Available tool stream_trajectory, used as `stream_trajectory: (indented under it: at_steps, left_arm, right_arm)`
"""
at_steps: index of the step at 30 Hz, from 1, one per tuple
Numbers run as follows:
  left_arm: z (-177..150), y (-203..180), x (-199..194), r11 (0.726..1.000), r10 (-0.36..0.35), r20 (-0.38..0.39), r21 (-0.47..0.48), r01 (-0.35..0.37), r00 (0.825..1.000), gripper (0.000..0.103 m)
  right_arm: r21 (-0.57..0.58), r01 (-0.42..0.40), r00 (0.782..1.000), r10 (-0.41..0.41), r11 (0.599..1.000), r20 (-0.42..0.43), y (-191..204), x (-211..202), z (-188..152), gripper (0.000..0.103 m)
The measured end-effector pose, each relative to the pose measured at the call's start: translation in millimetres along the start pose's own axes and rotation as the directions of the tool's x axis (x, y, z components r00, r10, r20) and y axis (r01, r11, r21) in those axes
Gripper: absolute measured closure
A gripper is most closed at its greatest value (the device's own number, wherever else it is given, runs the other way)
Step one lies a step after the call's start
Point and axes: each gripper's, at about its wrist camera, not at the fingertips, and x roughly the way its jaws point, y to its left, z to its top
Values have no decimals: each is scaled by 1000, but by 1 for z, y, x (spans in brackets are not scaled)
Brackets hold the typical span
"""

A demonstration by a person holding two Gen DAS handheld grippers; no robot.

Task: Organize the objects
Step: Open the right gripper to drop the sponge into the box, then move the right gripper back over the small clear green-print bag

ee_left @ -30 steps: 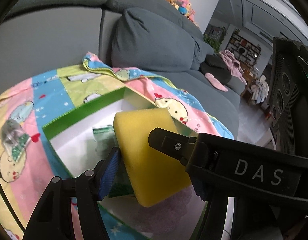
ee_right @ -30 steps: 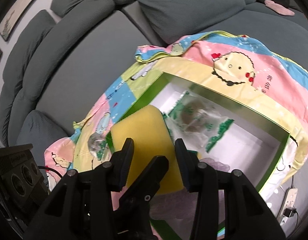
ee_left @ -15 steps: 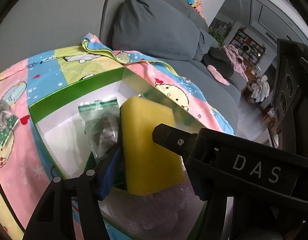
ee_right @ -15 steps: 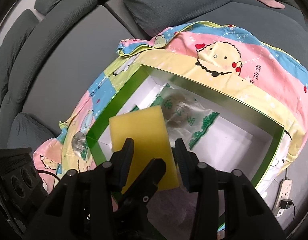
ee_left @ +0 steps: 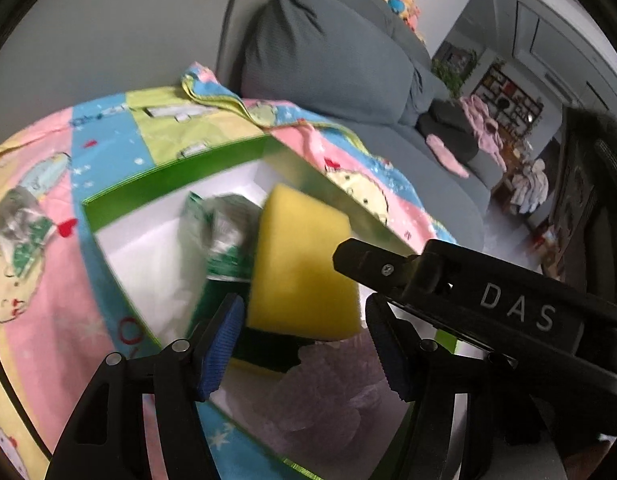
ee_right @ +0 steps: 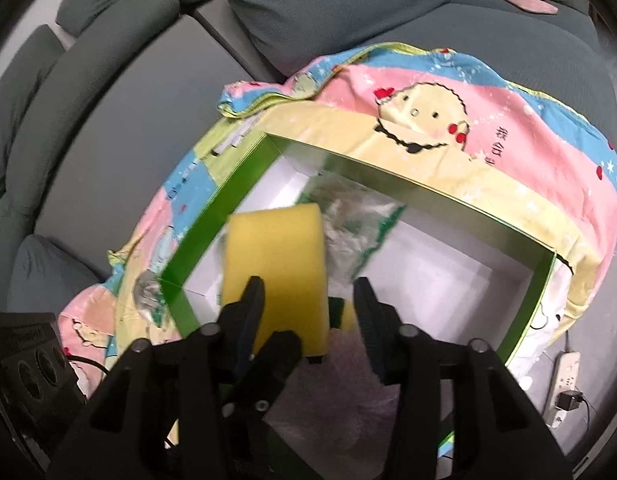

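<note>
A yellow sponge (ee_left: 300,264) with a dark green scouring side stands on end over the open green box (ee_left: 168,184). My left gripper (ee_left: 302,344) is shut on its lower end, a blue pad on either side. My right gripper (ee_right: 308,304) is opening around the same sponge (ee_right: 276,260): the left finger still touches it and a gap shows at the right finger. One right finger (ee_left: 372,260) crosses the left wrist view at the sponge's right edge. A left finger (ee_right: 276,356) shows in the right wrist view.
The box (ee_right: 212,240) is white inside and holds a clear packet with green print (ee_right: 356,224) and a pale purple soft thing (ee_right: 348,364). It sits on a colourful blanket (ee_right: 428,80) on a grey sofa. Another clear packet (ee_left: 20,220) lies on the blanket. A power strip (ee_right: 564,376) lies on the floor.
The right jaws have spread, leaving a gap beside the sponge. Both grippers tipped a little, and the sponge now hangs further over the box's inside, next to the packet.
</note>
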Motion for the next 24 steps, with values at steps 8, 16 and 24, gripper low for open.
stream_trajectory:
  at_steps: [8, 16, 24]
  left_arm:
    - [-3, 52, -65, 989, 53, 114, -145, -36, 992, 33]
    - [-41, 139, -124, 889, 300, 168, -406, -212, 939, 26]
    - [-67, 207, -160, 753, 447, 139, -593, -287, 884, 26]
  right_arm:
    - [9, -42, 995, 42, 999, 86, 10, -17, 1, 34]
    - [-40, -56, 982, 62, 998, 178, 36, -33, -5, 34]
    - [-176, -207, 964, 231, 962, 128, 93, -30, -20, 26]
